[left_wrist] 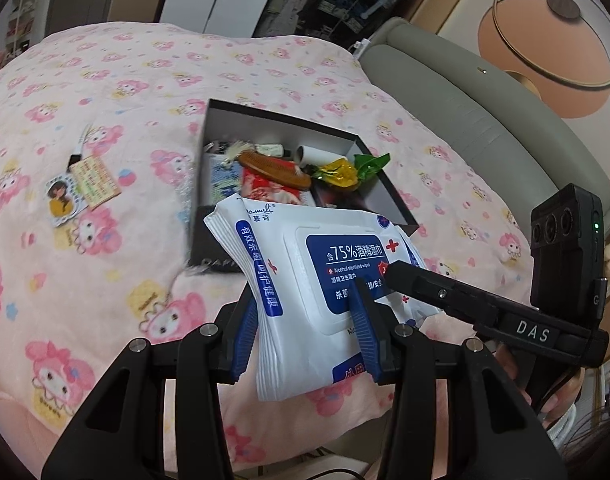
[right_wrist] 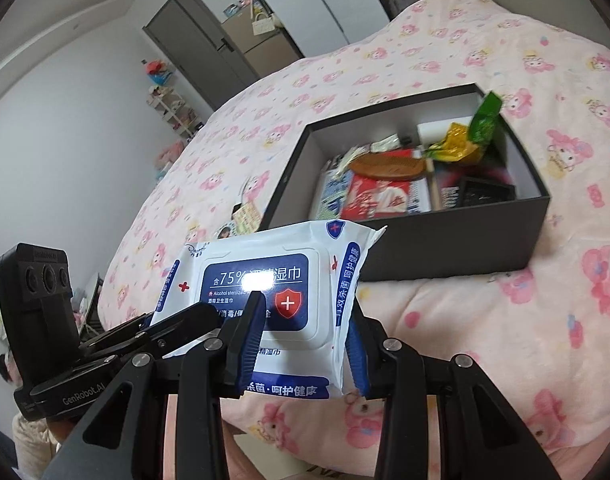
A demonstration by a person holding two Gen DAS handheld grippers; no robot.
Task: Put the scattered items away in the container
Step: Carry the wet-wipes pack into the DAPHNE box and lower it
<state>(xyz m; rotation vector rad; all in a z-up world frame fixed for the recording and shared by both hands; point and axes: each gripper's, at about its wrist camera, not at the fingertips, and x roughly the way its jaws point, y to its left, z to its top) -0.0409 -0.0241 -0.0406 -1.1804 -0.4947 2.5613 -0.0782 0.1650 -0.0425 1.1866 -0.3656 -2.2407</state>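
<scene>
A white and blue pack of alcohol wipes is held in the air in front of the dark open box, just short of its near wall. My left gripper is shut on the pack's left part. My right gripper is shut on the same pack, on its right part. The right gripper's finger also shows in the left wrist view, lying on the pack's label. The box holds a wooden comb, snack packets and several small items.
The box stands on a bed with a pink cartoon blanket. Cards and a keychain lie on the blanket left of the box. A grey headboard runs along the right. A door and shelves stand far behind.
</scene>
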